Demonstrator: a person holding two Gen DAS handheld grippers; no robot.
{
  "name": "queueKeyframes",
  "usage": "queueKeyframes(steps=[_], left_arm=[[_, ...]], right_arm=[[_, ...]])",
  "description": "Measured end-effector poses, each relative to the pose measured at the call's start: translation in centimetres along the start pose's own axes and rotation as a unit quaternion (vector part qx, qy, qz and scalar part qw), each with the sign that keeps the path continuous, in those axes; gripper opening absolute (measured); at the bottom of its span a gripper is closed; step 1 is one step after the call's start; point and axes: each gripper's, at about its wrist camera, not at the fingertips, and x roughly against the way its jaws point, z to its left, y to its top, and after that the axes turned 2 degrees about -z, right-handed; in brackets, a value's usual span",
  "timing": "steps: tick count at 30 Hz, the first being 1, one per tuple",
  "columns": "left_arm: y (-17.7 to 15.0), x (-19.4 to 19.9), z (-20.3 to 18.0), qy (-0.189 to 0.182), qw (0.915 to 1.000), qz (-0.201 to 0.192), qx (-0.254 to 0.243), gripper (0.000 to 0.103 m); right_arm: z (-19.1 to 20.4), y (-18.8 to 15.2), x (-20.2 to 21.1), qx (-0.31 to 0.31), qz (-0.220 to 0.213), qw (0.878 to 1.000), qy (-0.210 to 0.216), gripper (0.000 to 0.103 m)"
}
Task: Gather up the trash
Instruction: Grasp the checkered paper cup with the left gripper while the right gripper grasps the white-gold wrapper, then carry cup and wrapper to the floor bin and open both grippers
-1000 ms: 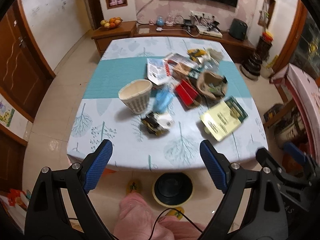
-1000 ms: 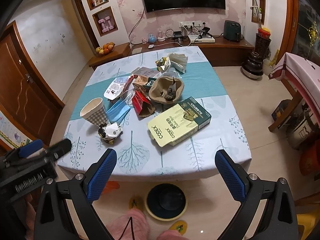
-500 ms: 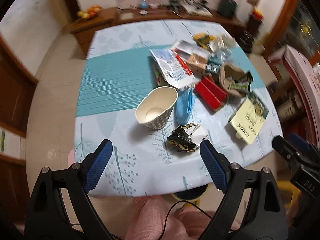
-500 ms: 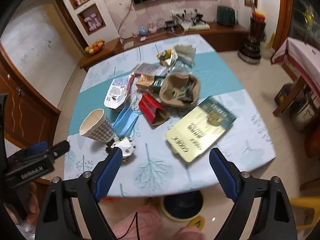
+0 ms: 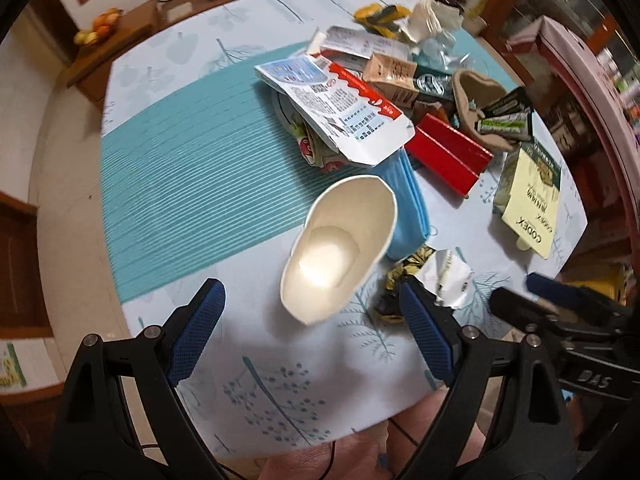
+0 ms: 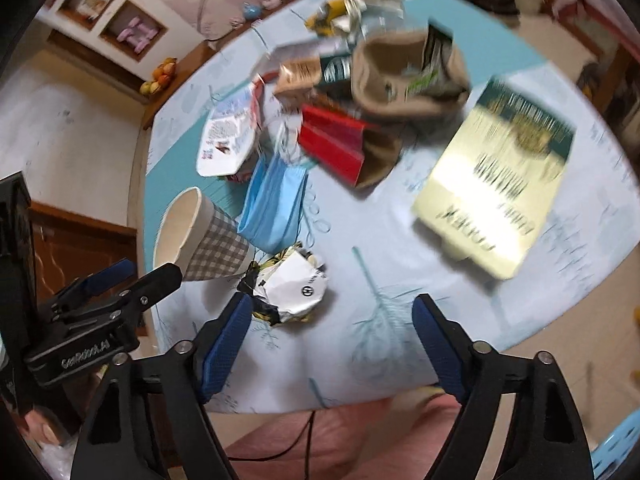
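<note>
The left claw (image 5: 312,320) points steeply down at the table with its blue pads spread wide and nothing pressed between them. A paper cup (image 5: 340,248) with a checked outside stands just ahead of the gap, its mouth tipped toward the camera, untouched by either pad. Close to the right pad lies a crumpled foil wrapper (image 5: 432,276); beyond the cup a blue face mask (image 5: 408,208) lies flat against its far side.

The right claw (image 6: 332,340) also points downward, and its jaws are closing with nothing between them. The crumpled foil wrapper (image 6: 288,288) sits just ahead of its left pad, touching or nearly so; the view is too blurred to tell. The paper cup (image 6: 196,236) stands further to the left of that pad, beside the black frame of the left claw (image 6: 104,300). The blue face mask (image 6: 276,204) lies beyond the wrapper. Ahead and to the right of the right pad lies a flat yellow-and-green box (image 6: 496,184).

Farther from both claws the trash heaps together: a red folded carton (image 5: 448,152), a torn white-and-red package (image 5: 340,104), a brown paper bowl (image 5: 476,104) holding small sachets, and crumpled papers at the far edge.

All of it rests on a table (image 5: 280,392) under a pale cloth printed with trees, crossed by a teal striped band. Behind it runs a low wooden sideboard with a fruit bowl (image 5: 98,30).
</note>
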Motion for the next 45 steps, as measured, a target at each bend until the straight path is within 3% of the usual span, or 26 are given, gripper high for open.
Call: queueKeyframes(steps=[3, 5, 11, 13, 15, 22, 31, 38, 45], left_arm=[[0.7, -1.3, 0.0, -0.006, 0.9998, 0.008, -0.017, 0.086], [0.9, -1.8, 0.0, -0.006, 0.9996, 0.010, -0.026, 0.079], [1.1, -3.7, 0.6, -0.031, 0.9984, 0.040, -0.026, 0.042], [1.0, -4.0, 1.0, -0.039, 0.9982, 0.042, -0.018, 0.034], [0.8, -3.9, 1.4, -0.043, 0.9984, 0.035, -0.011, 0.033], [0.1, -3.1, 1.8, -0.032, 0.9991, 0.024, -0.016, 0.030], [-2.2, 0.0, -0.3, -0.042, 0.9988, 0.012, -0.022, 0.030], [-5.8, 3.1, -4.9, -0.048, 0.9987, -0.006, -0.018, 0.030], [-11.0, 4.0, -12.4, -0.068, 0.9975, 0.002, -0.022, 0.030]], right_arm=[[0.2, 0.0, -2.6, -0.029, 0.018, 0.999, 0.013, 0.076], [0.6, -0.1, -4.2, -0.039, 0.026, 0.999, 0.023, 0.075], [1.6, -0.4, -7.3, -0.053, 0.033, 0.997, 0.046, 0.071], [2.0, -0.6, -8.2, -0.052, 0.034, 0.997, 0.051, 0.059], [2.3, -0.8, -8.5, -0.059, 0.031, 0.995, 0.077, 0.045], [3.2, -2.1, -8.4, -0.041, 0.016, 0.996, 0.079, 0.040], [1.8, -3.8, -3.0, -0.024, -0.010, 0.996, 0.083, 0.039], [-1.6, -6.5, 0.6, -0.010, -0.030, 0.997, 0.076, 0.039], [-7.9, -12.0, 3.9, -0.006, -0.035, 0.998, 0.059, 0.039]])
